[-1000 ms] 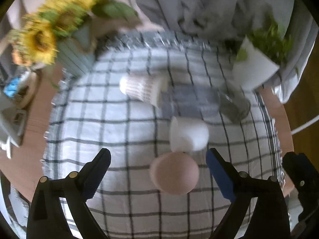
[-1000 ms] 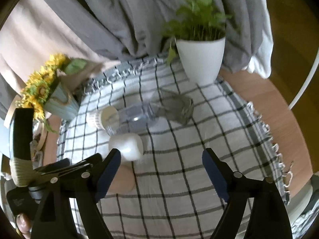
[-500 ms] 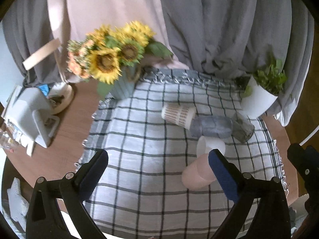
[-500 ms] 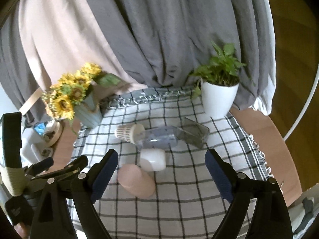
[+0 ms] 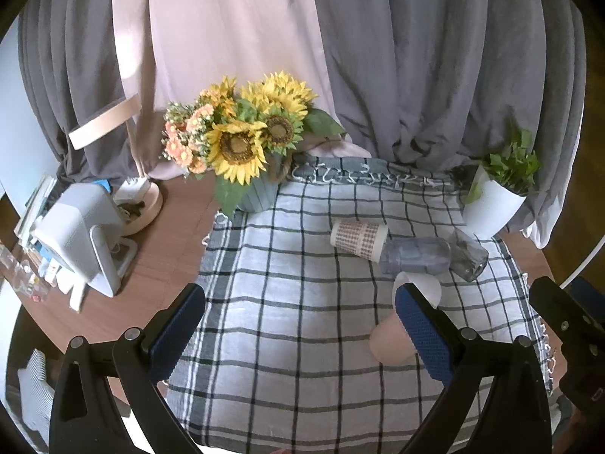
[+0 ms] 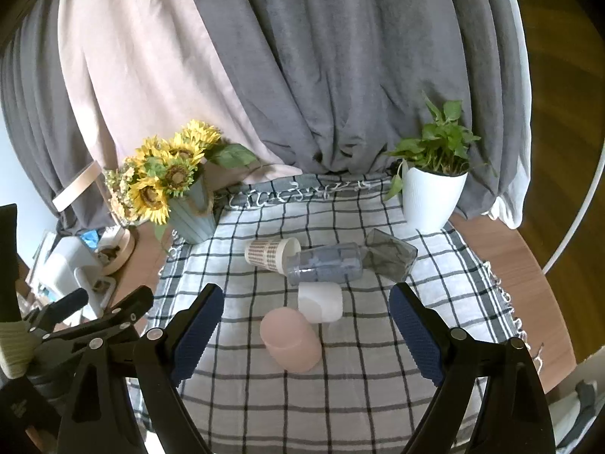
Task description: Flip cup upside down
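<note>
1. The pink cup rests on the checked cloth near the middle of the right wrist view. Whether it is tipped on its side or already mouth-down I cannot tell; only a closed rounded end shows.
2. At its 1 o'clock, just beside it, lies a white cup. Further toward 12 o'clock a patterned paper cup, a bluish clear tumbler and a grey glass lie in a row on their sides.
3. The right gripper has its jaws spread wide with nothing between the pads. The left gripper is likewise spread and empty, its right finger hiding part of the pink cup in its own view.
4. Handling, as a judgement: the pink cup looks like matte plastic or silicone, light, perhaps slightly yielding, not fragile (though smooth enough to roll).
5. Best hold: across the side wall at mid-height, squeezing gently, clear of the white cup.
</note>
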A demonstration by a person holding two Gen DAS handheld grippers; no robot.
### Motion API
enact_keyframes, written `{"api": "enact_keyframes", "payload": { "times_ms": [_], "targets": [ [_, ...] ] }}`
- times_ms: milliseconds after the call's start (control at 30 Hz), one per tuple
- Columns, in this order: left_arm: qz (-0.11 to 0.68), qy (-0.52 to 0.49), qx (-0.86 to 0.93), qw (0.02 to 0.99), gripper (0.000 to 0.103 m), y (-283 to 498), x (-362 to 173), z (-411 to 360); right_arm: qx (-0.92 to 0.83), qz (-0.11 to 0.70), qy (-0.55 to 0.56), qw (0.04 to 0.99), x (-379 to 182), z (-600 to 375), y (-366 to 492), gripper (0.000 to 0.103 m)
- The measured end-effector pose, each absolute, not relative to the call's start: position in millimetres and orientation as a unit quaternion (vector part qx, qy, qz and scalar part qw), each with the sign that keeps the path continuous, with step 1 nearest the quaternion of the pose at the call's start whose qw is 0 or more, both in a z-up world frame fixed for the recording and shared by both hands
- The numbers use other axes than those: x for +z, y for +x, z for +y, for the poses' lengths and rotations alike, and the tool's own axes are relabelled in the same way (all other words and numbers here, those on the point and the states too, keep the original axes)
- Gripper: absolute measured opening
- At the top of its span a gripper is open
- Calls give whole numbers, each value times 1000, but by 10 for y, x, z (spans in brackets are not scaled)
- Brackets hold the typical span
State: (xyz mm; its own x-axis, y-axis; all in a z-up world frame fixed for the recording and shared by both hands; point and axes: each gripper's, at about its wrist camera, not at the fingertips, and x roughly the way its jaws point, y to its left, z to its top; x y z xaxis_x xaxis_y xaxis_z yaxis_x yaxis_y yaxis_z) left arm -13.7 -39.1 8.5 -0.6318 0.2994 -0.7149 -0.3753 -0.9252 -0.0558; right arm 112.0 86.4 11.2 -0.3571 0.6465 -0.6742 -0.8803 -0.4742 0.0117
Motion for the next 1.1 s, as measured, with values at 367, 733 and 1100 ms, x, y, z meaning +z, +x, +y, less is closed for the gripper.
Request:
{"api": "enact_keyframes", "payload": {
  "times_ms": [367, 733, 1100],
  "targets": [
    [55, -374, 905, 197, 102, -178, 129, -446, 794, 197, -304, 488, 103, 819, 1069, 89],
    [59, -366, 907, 198, 102, -204, 154, -448, 792, 195, -303, 494, 107, 804, 1029, 89],
    [63, -369, 906, 200, 102, -233, 138, -433, 788, 198, -308, 496, 92, 852, 1011, 89]
  ]
}}
